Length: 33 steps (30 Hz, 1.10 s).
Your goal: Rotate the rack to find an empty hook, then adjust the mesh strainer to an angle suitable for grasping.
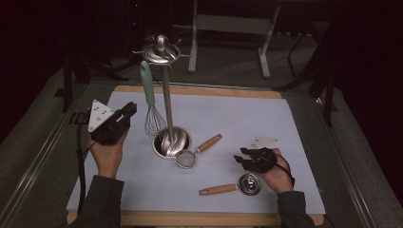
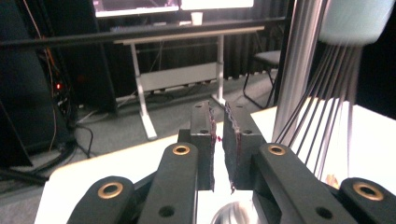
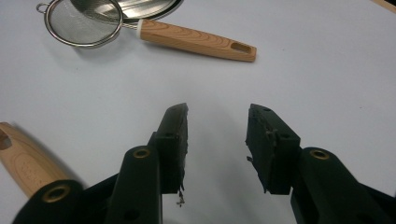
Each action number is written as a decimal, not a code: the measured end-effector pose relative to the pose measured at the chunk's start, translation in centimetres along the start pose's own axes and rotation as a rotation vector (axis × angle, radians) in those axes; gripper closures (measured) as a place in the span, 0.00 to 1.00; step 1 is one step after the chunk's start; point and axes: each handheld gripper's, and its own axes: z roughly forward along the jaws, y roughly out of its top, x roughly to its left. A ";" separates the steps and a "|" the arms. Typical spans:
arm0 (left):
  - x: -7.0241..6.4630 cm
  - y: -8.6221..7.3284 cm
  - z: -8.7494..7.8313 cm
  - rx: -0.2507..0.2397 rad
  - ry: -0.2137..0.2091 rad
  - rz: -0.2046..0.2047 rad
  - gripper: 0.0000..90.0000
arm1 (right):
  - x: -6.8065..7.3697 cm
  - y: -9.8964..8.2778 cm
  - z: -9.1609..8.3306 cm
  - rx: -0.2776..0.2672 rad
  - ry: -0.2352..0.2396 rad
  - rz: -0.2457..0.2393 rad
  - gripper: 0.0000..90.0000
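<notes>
While hanging on the rack, whisk (image 1: pixel 151 102) sits just right of left claw (image 1: pixel 128 110).

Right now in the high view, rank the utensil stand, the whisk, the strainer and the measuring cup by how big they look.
1. utensil stand
2. whisk
3 and 4. strainer and measuring cup: these look about alike, so no ranking.

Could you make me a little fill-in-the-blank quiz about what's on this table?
1. The whisk with the pale green handle hangs from the metal ____.
2. The small strainer has a handle made of ____.
3. The right gripper has its jaws ____, with nothing between them.
4. The measuring scoop lies nearest the person's ____ hand.

Missing words: stand; wood; open; right
</notes>
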 end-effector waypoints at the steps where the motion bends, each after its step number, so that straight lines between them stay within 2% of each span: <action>1: 0.0 -0.4 0.0 0.008 0.003 -0.001 0.92 | 0.1 0.0 0.1 0.000 0.001 -0.001 0.65; 4: 0.1 -1.6 0.0 0.038 0.013 0.000 0.90 | 0.4 0.2 0.2 -0.002 0.013 -0.010 0.65; 6: 0.1 -1.6 0.0 0.038 0.013 0.000 0.90 | 0.6 0.3 0.3 -0.003 0.019 -0.007 0.65; 7: 0.2 -3.5 -0.1 0.053 0.014 -0.039 0.89 | 0.8 0.4 0.5 -0.004 0.034 -0.010 0.64; 8: 0.2 -3.5 -0.1 0.053 0.014 -0.039 0.89 | 0.9 0.5 0.6 -0.007 0.041 -0.010 0.64; 9: 0.2 -4.8 -0.1 0.068 0.014 -0.062 0.88 | 1.1 0.6 0.8 -0.006 0.048 -0.008 0.64; 10: 0.3 -5.4 0.0 0.077 0.014 -0.074 0.88 | 1.3 0.6 0.9 -0.007 0.054 -0.011 0.64; 11: 0.3 -6.1 0.0 0.089 0.017 -0.082 0.88 | 1.5 0.7 1.0 -0.004 0.056 -0.012 0.64; 12: 0.3 -6.1 0.0 0.089 0.017 -0.082 0.87 | 1.5 0.7 1.0 -0.004 0.056 -0.012 0.64; 13: 0.3 -7.4 0.2 0.107 0.018 -0.103 0.87 | 1.9 0.9 1.3 0.000 0.065 -0.023 0.64; 14: 0.3 -7.4 0.2 0.107 0.018 -0.103 0.86 | 2.1 1.0 1.5 0.002 0.069 -0.027 0.64; 23: 0.2 -12.9 1.2 0.200 0.054 -0.166 0.85 | 3.7 1.6 2.9 0.019 0.094 -0.053 0.65; 26: 0.2 -13.4 1.5 0.228 0.062 -0.157 0.85 | 3.9 1.7 3.3 0.027 0.093 -0.051 0.65; 33: 0.1 -14.6 2.1 0.261 0.062 -0.158 0.84 | 5.8 3.0 4.3 0.020 0.118 -0.101 0.66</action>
